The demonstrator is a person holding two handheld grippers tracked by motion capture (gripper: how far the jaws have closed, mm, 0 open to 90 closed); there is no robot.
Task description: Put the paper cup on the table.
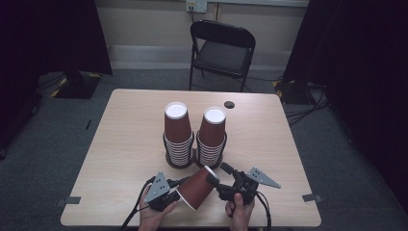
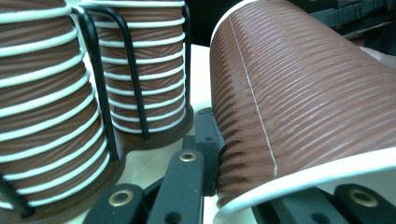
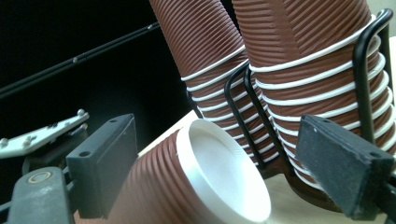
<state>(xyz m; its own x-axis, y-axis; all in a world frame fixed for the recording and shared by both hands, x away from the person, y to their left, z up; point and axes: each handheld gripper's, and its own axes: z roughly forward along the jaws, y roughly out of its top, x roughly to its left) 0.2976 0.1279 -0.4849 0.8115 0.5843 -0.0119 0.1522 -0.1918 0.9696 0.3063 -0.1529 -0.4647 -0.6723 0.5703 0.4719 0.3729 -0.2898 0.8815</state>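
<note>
The loose cup [image 1: 197,186] lies tipped over between the two grippers, close to the near edge of the table [image 1: 120,130] and just in front of the two stacks. Its long axis runs on a slant: the wide white-rimmed mouth points down toward the near-left, and the narrow white base points up toward the far-right.

The left gripper [image 1: 169,192] has it at the mouth end. In the left gripper view the ribbed wall of the cup [image 2: 299,102] presses against one black jaw by the rim, with the rim curling over the jaw's lower parts, so the jaws look clenched on the cup's rim wall, though the second jaw is hidden behind the cup.

The right gripper [image 1: 226,179] faces the other end. In the right gripper view the cup's white base [image 3: 224,168] sits between the two black jaws, which stand wide apart and released, neither pad touching the cup. So the base lies straight ahead of the right jaws and slightly low, and this gripper is the nearer one to that end.

Beyond, the left stack of cups [image 1: 178,137] and the right stack of cups [image 1: 211,139] stand upside down in wire holders near the table's middle, the right stack just behind the cup's base.
</note>
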